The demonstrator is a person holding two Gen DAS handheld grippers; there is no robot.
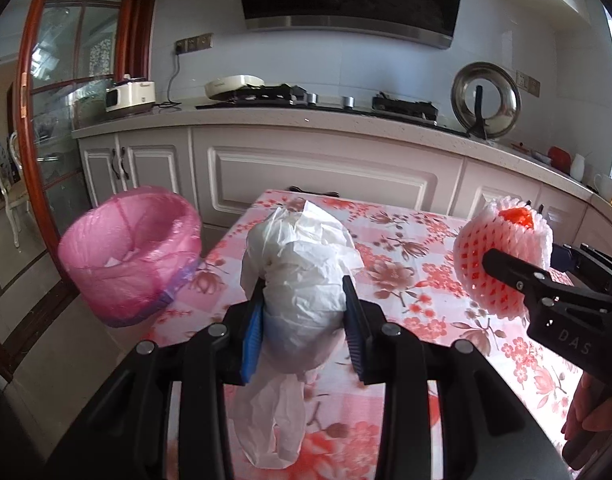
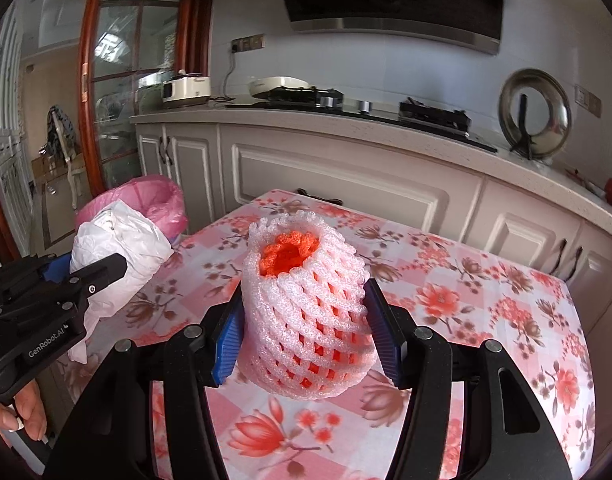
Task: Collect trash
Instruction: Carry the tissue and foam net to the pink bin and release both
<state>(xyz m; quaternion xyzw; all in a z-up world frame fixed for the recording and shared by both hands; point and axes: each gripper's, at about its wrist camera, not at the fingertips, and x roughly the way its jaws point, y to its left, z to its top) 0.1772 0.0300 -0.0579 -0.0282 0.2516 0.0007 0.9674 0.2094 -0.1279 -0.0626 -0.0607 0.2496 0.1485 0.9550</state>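
My left gripper [image 1: 303, 322] is shut on a crumpled white plastic bag [image 1: 301, 268], held above the floral tablecloth with a loose tail hanging down. My right gripper [image 2: 306, 328] is shut on a pink-white foam fruit net [image 2: 306, 304] with orange netting stuffed inside its top. In the left wrist view the foam net [image 1: 502, 256] and right gripper [image 1: 546, 280] hang at the right. The right wrist view has the white bag [image 2: 117, 252] and left gripper [image 2: 65, 280] at the left. A bin lined with a pink bag [image 1: 131, 256] stands on the floor left of the table, also visible as the pink bin [image 2: 153, 200].
The table with the floral cloth [image 2: 486, 292] lies under both grippers. Behind it run white kitchen cabinets [image 1: 326, 172] with a counter bearing a rice cooker [image 1: 129, 96], a gas hob [image 1: 334, 100] and a steel lid [image 1: 486, 100]. A glass door [image 1: 65, 100] is at the left.
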